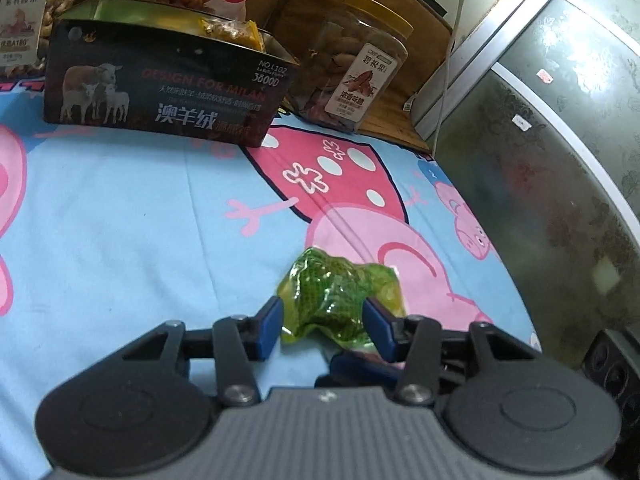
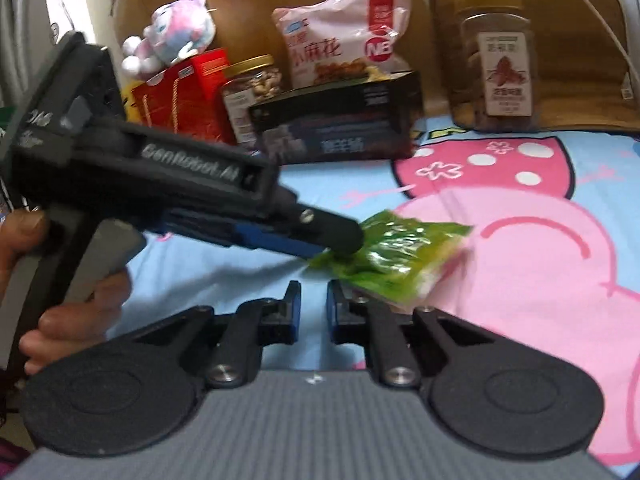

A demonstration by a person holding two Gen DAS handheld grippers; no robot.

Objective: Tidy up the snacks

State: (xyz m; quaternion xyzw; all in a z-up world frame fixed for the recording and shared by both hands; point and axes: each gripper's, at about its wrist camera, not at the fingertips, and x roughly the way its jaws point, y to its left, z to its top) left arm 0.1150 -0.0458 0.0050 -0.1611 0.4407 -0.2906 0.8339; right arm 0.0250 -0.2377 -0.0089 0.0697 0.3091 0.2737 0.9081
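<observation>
A green crinkly snack packet sits between the blue fingers of my left gripper, which is shut on it just above the cartoon bedsheet. In the right wrist view the same packet is held by the left gripper coming in from the left. My right gripper is below it, nearly closed with a narrow gap and holding nothing. A dark open box with a yellow packet inside stands at the back, also in the right wrist view.
Behind the box are a pink snack bag, a nut jar, a red box and a plush toy. A tall jar stands on a brown cushion at the right. A grey cabinet borders the bed's right side.
</observation>
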